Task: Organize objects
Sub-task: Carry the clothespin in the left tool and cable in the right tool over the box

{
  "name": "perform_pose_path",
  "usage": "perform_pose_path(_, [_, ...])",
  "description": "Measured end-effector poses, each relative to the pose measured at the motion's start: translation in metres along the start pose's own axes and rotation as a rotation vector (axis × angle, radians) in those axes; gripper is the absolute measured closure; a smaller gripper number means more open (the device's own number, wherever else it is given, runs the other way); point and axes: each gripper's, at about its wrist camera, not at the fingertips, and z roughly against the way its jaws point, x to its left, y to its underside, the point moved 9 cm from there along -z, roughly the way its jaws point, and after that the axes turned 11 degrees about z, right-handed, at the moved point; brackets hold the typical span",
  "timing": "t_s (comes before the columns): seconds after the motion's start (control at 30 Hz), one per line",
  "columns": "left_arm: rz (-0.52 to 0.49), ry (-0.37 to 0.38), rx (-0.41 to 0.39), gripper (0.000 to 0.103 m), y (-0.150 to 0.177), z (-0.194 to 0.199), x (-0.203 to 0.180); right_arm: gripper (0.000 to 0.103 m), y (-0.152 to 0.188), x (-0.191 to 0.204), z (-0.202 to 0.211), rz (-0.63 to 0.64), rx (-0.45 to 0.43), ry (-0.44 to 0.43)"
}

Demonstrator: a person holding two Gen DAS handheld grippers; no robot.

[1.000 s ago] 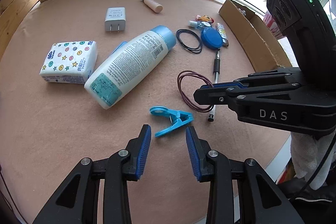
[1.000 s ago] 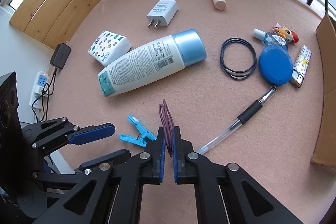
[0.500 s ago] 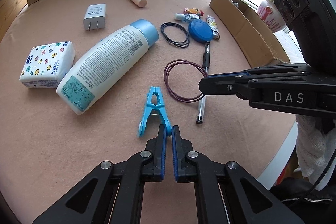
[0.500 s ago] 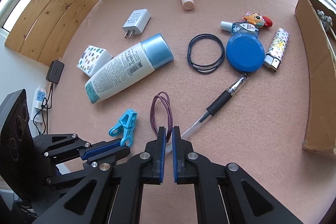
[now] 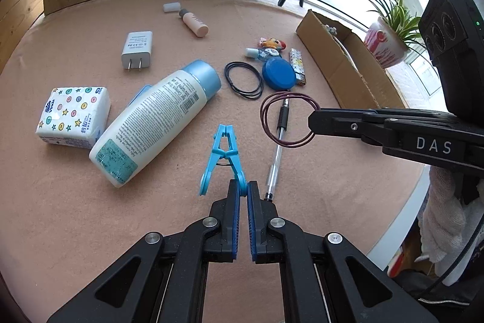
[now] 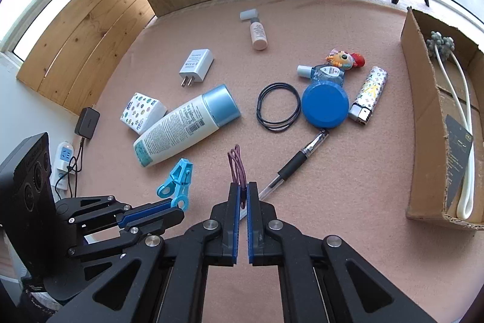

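Blue clothespin (image 5: 225, 153): plastic, nipped at one handle end between the left gripper's (image 5: 243, 192) closed fingers, jaw end pointing away, lifted off the mat.
Maroon hair tie (image 5: 287, 118): thin doubled loop, pinched at its edge by the right gripper (image 6: 241, 196), hanging open above the pen.
Pen (image 6: 295, 167): clear barrel, black grip, flat on the mat, diagonal.
Cardboard box (image 6: 423, 123): open top, at the mat's right edge, white cable inside.

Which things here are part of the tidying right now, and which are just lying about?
In hand:
- blue clip, in the left gripper
- purple hair tie, in the right gripper
- cardboard box, the likely destination

Lying about:
- lotion bottle
- pen
- black hair tie
- charger
- tissue pack
- lighter
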Motion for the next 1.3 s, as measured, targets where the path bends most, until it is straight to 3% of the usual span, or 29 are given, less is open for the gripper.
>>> perform_pose_path(0.27, [-0.065,0.039,-0.035,0.098,-0.027,0.002,-0.042,0.099,-0.006,-0.045,0.058,-0.061,-0.114,0.081])
perform_pose_path(0.6, [-0.201,0.100,-0.045,0.098,-0.065,-0.021,-0.135,0.099,0.010,-0.129,0.112,-0.180,-0.187,0.193])
perform_pose_path(0.97, [-0.283,0.151,-0.010,0.098,-0.080,-0.071,-0.227,0.099,0.027,-0.197,0.122,-0.253,-0.181,0.268])
perform_pose_path(1.3, [-0.297,0.139,0.001,0.098,-0.085,-0.095,-0.247,0.099,0.034,-0.226,0.114,-0.288,-0.160,0.272])
